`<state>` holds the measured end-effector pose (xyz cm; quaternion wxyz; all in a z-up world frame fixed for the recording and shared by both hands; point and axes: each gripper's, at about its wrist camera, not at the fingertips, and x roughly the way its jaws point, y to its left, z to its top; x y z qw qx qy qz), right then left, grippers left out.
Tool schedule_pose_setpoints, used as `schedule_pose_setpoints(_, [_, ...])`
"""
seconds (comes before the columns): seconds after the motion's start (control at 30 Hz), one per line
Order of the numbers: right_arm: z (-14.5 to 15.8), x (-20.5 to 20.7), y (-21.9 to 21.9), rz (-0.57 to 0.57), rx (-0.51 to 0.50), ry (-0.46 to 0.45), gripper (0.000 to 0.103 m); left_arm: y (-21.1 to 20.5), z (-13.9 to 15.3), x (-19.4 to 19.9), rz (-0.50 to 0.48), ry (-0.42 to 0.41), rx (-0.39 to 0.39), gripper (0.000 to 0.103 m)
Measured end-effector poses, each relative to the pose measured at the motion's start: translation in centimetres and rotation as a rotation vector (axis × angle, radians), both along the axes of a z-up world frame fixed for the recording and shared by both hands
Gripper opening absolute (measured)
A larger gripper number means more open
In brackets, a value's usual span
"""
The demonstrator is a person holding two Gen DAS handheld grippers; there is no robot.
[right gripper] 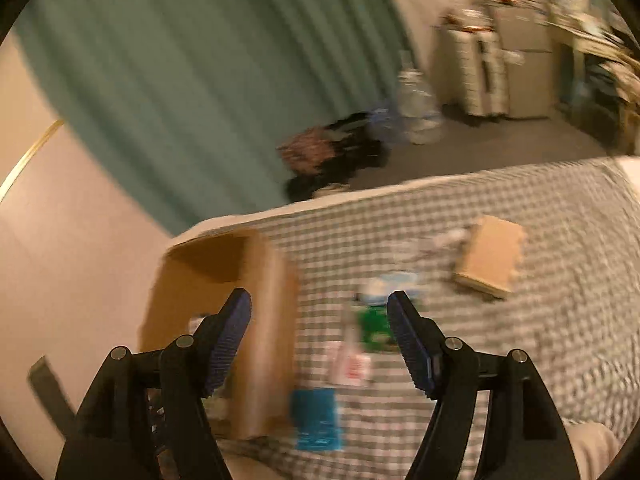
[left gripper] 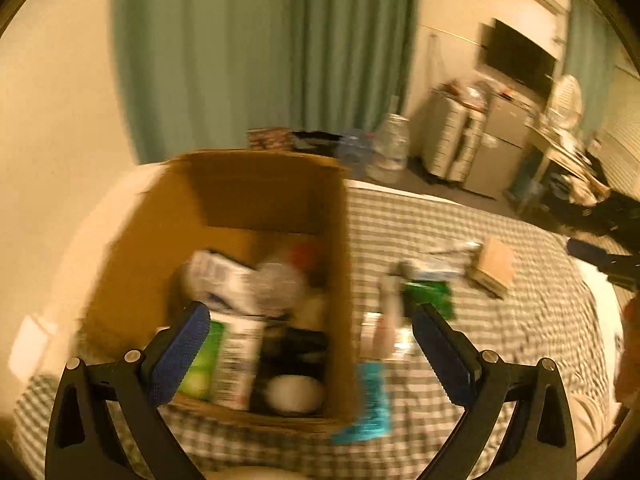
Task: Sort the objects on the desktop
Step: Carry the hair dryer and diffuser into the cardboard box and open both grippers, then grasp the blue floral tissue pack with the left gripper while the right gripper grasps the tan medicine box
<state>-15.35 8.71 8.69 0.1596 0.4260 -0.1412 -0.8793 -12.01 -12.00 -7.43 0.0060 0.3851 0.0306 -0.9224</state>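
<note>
Left gripper (left gripper: 310, 332) spread wide, empty, above filled cardboard box (left gripper: 256, 200) near checked bed's (left gripper: 500, 320) left edge. Right gripper (right gripper: 320, 312) likewise wide, empty. Blue packet (right gripper: 316, 420) touching box's right wall; brown notebook (right gripper: 490, 256) well apart.

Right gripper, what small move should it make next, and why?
Probably ease the right gripper down and forward toward the green packet on the checked bedcover. Its jaws are open and empty, the packet lies just ahead between them, and the cardboard box already holding sorted things stands beside it.
</note>
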Motion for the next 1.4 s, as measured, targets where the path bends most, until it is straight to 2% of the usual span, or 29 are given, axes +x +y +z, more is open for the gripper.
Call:
schedule_pose_setpoints(0.13, [-1.7, -0.1, 4.8, -0.081, 0.036, -0.022, 0.072, 5.9, -0.7, -0.8, -0.087, 0.004, -0.024, 0.103])
schedule_pose_setpoints(0.27, [-4.3, -0.5, 8.5, -0.132, 0.076, -0.044, 0.076, 11.5, -2.8, -2.4, -0.149, -0.019, -0.065, 0.103])
schedule_pose_setpoints(0.4, [-6.9, -1.8, 10.6, -0.166, 0.058, -0.067, 0.076, 15.6, -5.3, -4.9, -0.203, -0.060, -0.107, 0.103])
schedule_pose_setpoints(0.5, [-9.0, -3.0, 11.8, -0.178, 0.023, -0.083, 0.076, 17.8, -7.5, -7.7, -0.191, -0.069, -0.164, 0.103])
schedule_pose_setpoints(0.7, [-12.2, -5.4, 11.6, -0.142, 0.036, -0.118, 0.076, 18.4, -12.0, -12.8, -0.123, -0.147, -0.094, 0.103])
schedule_pose_setpoints(0.9, [-14.0, -6.8, 12.8, -0.160, 0.018, -0.143, 0.076, 18.5, -15.4, -17.0, -0.069, -0.199, -0.053, 0.103])
schedule_pose_setpoints(1.0, [-14.3, -7.6, 13.2, -0.170, 0.011, -0.143, 0.076, 17.7, -16.5, -18.3, -0.056, -0.217, 0.001, 0.101])
schedule_pose_setpoints(1.03, [-14.4, -7.8, 13.3, -0.170, -0.003, -0.145, 0.076, 17.4, -16.8, -18.7, -0.054, -0.211, 0.020, 0.095])
schedule_pose_setpoints(1.07, [-14.5, -8.0, 13.2, -0.170, -0.015, -0.147, 0.076, 17.1, -17.1, -18.9, -0.049, -0.219, 0.026, 0.077])
schedule_pose_setpoints(1.17, [-14.6, -8.6, 12.7, -0.163, -0.025, -0.153, 0.076, 16.8, -17.1, -19.2, -0.066, -0.223, 0.038, 0.076])
schedule_pose_setpoints(1.23, [-14.8, -9.1, 11.8, -0.160, 0.003, -0.152, 0.076, 16.6, -16.6, -18.7, -0.065, -0.210, 0.009, 0.076])
schedule_pose_setpoints(1.3, [-14.7, -9.8, 10.6, -0.160, 0.038, -0.151, 0.076, 16.2, -15.6, -18.0, -0.040, -0.179, -0.038, 0.076])
schedule_pose_setpoints(1.4, [-14.6, -10.7, 8.3, -0.159, 0.098, -0.138, 0.076, 14.8, -13.8, -17.1, 0.013, -0.120, -0.036, 0.076])
